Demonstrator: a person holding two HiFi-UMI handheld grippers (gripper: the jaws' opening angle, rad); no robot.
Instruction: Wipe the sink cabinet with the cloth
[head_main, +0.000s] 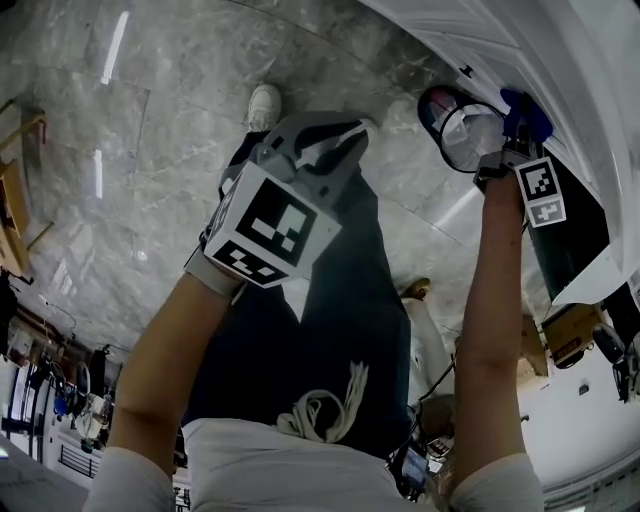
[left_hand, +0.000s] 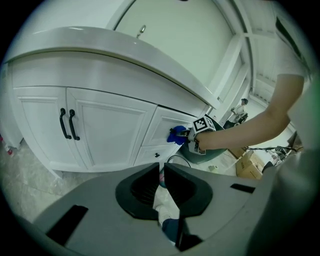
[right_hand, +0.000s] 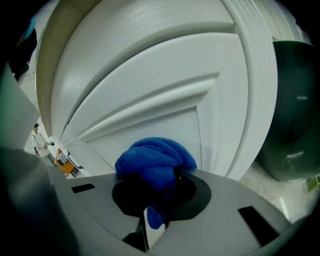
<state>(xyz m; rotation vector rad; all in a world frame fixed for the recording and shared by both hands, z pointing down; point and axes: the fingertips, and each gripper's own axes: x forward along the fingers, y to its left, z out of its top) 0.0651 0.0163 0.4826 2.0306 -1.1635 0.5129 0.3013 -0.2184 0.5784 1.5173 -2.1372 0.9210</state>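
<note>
1. The right gripper (right_hand: 155, 195) squeezes the blue cloth (right_hand: 156, 159) tight.
2. The cloth presses on a drawer front of the white sink cabinet (right_hand: 150, 85), near the green bin (right_hand: 295, 125).
3. The left gripper (left_hand: 161, 182) is well apart from the cabinet, jaws nearly together and holding nothing.

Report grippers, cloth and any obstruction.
Right gripper shut on blue cloth, against the sink cabinet drawer front. Left gripper shut, empty, held clear. Dark green bin beside the cabinet, not blocking.
</note>
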